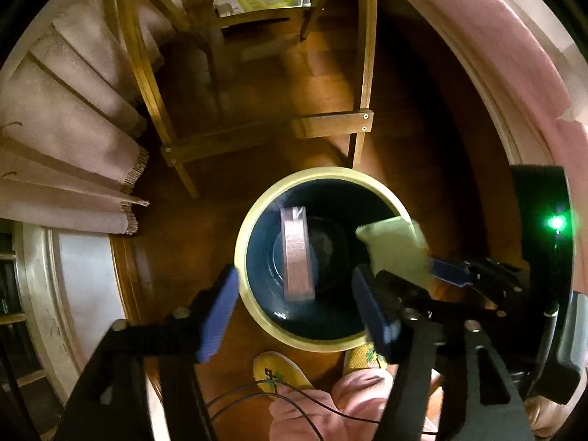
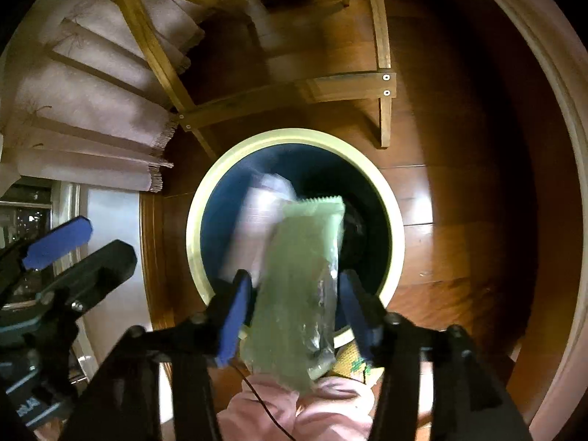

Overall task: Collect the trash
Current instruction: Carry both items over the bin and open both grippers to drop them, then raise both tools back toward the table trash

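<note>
Above the round bin (image 2: 395, 220), between the blue pads of the right gripper (image 2: 294, 312), hangs a pale green wrapper (image 2: 301, 275) with a zigzag top edge. The pads stand a little wider than the wrapper; it touches or nearly touches the left pad, and a narrow gap shows at the right one, so whether it is pinched or loose I cannot tell. In the left wrist view the same green wrapper (image 1: 397, 250) juts over the right side of the bin's cream rim (image 1: 242, 235), with a blue pad of the right gripper (image 1: 446, 272) beside it.

Inside the dark blue bin a pinkish clear packet (image 1: 297, 253) appears blurred, standing on its long edge against the left inner wall; from the right wrist camera it is a pale smear (image 2: 257, 220) behind the green wrapper. The left gripper (image 1: 294, 312) hovers over the near rim with its fingers spread wide and nothing between them.

The bin stands on a glossy wooden floor (image 2: 459, 202). Behind it are the legs and crossbars of a wooden chair (image 1: 330, 125), and to the left hangs a pale fringed curtain (image 1: 73, 139). At the bottom show pink trouser legs (image 1: 330, 404), yellow patterned slippers (image 1: 279, 371) and a thin black cable (image 1: 294, 400).
</note>
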`<state>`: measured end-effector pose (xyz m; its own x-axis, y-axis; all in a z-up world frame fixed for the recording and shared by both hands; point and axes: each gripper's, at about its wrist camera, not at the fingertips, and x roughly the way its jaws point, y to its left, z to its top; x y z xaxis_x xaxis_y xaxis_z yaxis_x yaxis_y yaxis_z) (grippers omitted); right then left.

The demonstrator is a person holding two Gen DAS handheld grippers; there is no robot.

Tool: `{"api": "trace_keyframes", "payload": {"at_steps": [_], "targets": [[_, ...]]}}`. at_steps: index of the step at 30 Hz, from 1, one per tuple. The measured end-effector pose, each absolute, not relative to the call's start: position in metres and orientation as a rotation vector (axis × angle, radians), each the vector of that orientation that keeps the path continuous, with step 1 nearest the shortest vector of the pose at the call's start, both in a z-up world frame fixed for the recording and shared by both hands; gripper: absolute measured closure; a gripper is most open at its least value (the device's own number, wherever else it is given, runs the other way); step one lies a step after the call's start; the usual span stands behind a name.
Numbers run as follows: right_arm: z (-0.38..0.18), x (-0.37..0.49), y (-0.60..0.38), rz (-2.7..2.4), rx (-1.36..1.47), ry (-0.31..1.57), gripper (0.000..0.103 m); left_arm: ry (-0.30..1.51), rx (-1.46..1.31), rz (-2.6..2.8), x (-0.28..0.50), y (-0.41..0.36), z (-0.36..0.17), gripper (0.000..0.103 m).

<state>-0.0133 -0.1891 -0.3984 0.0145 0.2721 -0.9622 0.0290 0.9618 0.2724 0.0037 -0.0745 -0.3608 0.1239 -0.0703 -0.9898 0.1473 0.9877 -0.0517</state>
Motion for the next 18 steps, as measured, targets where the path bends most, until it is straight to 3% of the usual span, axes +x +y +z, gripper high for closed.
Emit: {"api": "trace_keyframes", "payload": {"at_steps": [6, 18], "targets": [[-0.382, -0.013, -0.187, 0.191, 0.228, 1.522, 0.041, 1.419, 0.061, -0.154, 0.006, -0.067, -0.348, 0.018], [-0.304, -0.016, -0.197, 0.132, 0.26, 1.458, 0.037, 1.338, 0.067, -0.142, 0.002, -0.054, -0.253, 0.017]]}}
